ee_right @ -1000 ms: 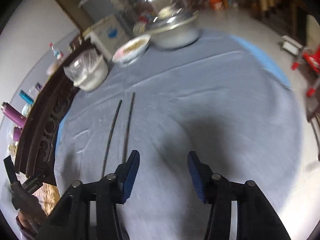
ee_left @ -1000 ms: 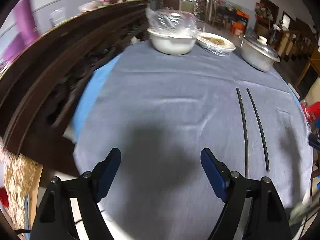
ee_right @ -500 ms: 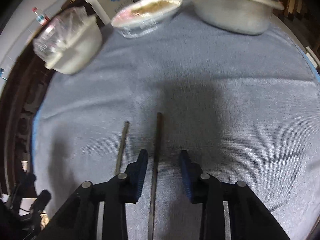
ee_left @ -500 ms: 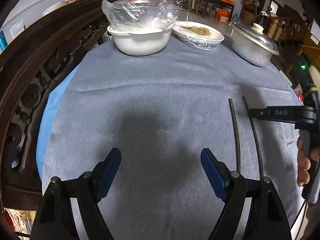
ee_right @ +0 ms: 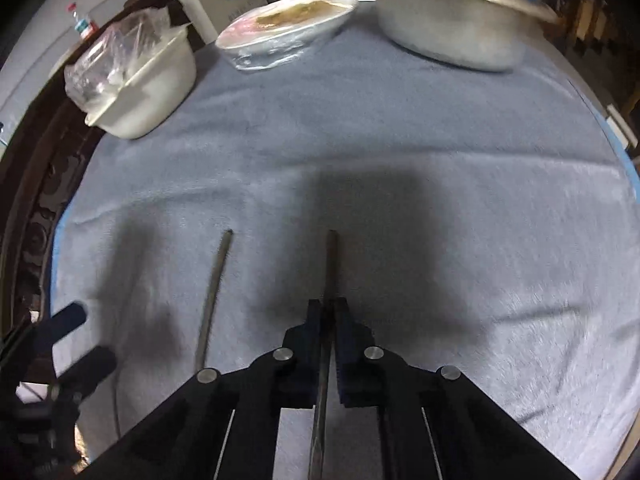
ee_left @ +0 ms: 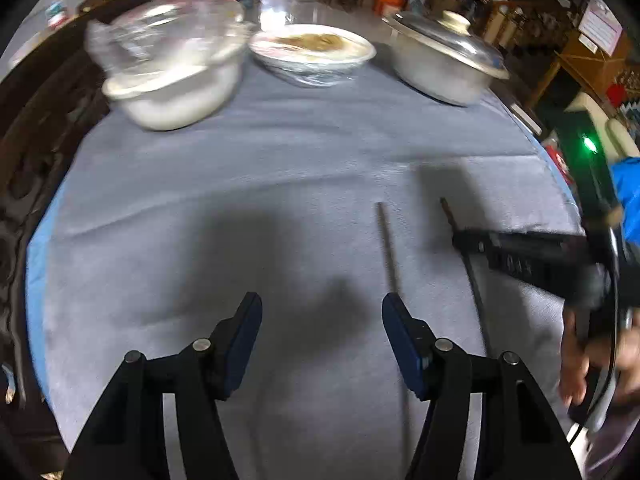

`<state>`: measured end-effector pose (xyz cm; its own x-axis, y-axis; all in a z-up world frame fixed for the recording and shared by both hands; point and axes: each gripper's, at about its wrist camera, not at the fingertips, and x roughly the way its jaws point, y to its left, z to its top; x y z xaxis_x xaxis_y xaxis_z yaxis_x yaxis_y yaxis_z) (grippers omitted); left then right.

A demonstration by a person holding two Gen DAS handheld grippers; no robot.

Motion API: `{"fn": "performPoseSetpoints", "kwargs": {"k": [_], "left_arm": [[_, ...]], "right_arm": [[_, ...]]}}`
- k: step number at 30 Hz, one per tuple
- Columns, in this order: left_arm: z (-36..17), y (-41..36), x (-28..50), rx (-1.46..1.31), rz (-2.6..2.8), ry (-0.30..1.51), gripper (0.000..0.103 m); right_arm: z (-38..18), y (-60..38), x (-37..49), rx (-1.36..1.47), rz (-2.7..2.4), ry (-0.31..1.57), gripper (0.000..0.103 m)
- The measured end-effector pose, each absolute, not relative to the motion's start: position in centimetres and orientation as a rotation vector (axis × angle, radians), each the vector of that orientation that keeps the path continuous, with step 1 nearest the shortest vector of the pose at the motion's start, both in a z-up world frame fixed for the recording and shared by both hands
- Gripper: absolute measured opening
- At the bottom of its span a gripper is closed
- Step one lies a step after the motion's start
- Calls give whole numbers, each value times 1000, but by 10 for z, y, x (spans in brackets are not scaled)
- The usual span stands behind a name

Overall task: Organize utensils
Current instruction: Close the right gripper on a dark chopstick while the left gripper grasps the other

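Grey cloth covered the round table, and two dark chopsticks lay on it side by side, pointing to the far side. The right gripper pointed steeply down and its jaws had just been closing; its blue pads were now pressed together on the right chopstick, which ran between them and out toward the far side. In the left wrist view this same gripper reached in from the right, with a hand on its handle, and met that chopstick near its far end.

The left chopstick lay free on the cloth, just beside the held one but apart from it. The left gripper had also just been closing its jaws, but they stood about half open with only cloth between them. The free chopstick ran behind its right finger, on the outer side of the gap; I could not tell if the finger touched it.

At the far edge stood a white bowl under plastic wrap, a covered dish of food and a metal pot with lid. A dark carved wooden rail ran along the left.
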<state>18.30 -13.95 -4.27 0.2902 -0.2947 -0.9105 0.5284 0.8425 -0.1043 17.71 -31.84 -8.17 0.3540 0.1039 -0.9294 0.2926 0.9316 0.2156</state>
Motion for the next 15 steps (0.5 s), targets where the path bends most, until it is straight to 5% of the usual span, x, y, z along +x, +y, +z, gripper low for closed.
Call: {"fn": "performPoseSetpoints", "kwargs": {"k": [7,11,15], "left_arm": [[-64,-196,193,256,-651,1241,63],[-84,-208,198,288,-656,1301,28],[-82,-200,195,286,-634,1254,6]], "right_arm": [[-84,-343,134,426,-94,1222,7],[-85,-347,117,444,-82,1218,7],[-85,-347,104,446,-83,1212,7]]}}
